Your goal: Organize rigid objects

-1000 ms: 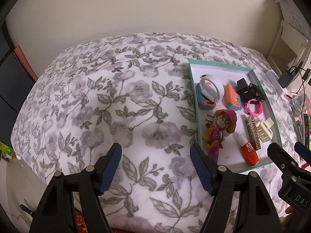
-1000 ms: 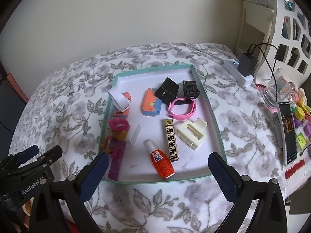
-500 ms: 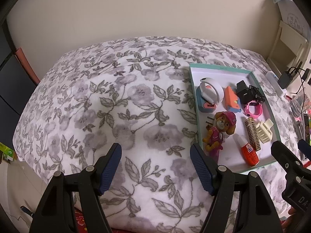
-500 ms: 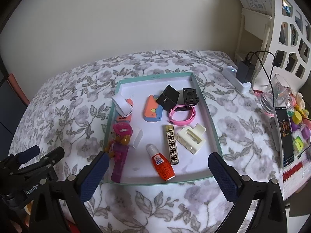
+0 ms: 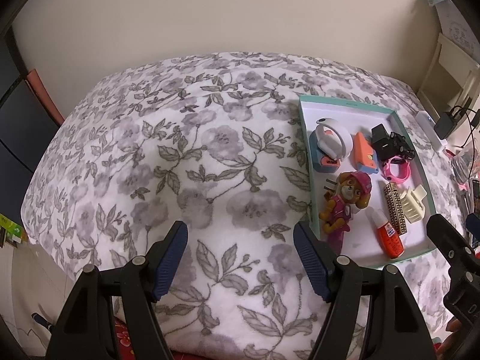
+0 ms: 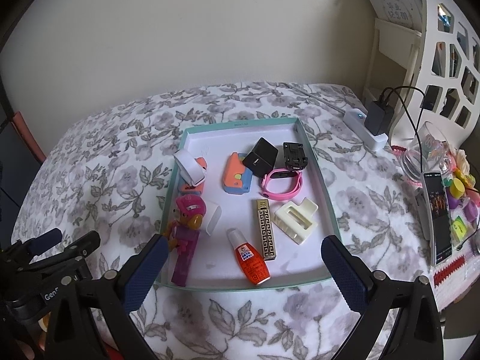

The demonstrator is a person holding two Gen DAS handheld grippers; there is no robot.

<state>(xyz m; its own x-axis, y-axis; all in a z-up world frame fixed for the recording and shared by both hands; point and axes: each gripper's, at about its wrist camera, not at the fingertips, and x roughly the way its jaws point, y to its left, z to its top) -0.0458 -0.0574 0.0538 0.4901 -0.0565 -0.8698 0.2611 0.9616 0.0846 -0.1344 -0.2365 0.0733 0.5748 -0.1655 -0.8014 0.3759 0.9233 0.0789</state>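
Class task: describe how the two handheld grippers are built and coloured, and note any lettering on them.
Both the left gripper and right gripper have black plastic arms with silver rivets and two ribbed dark-blue pads. White lettering beginning "Gen" marks the left gripper's body in the right wrist view.

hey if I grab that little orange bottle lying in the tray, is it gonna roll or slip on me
The orange bottle lies on its side on the tray's smooth white floor, so a nudge across its length would probably roll it. Its glossy, rounded body looks slippery; closing across the middle seems safest. It looks small, likely light, so it may skid before the pads close.
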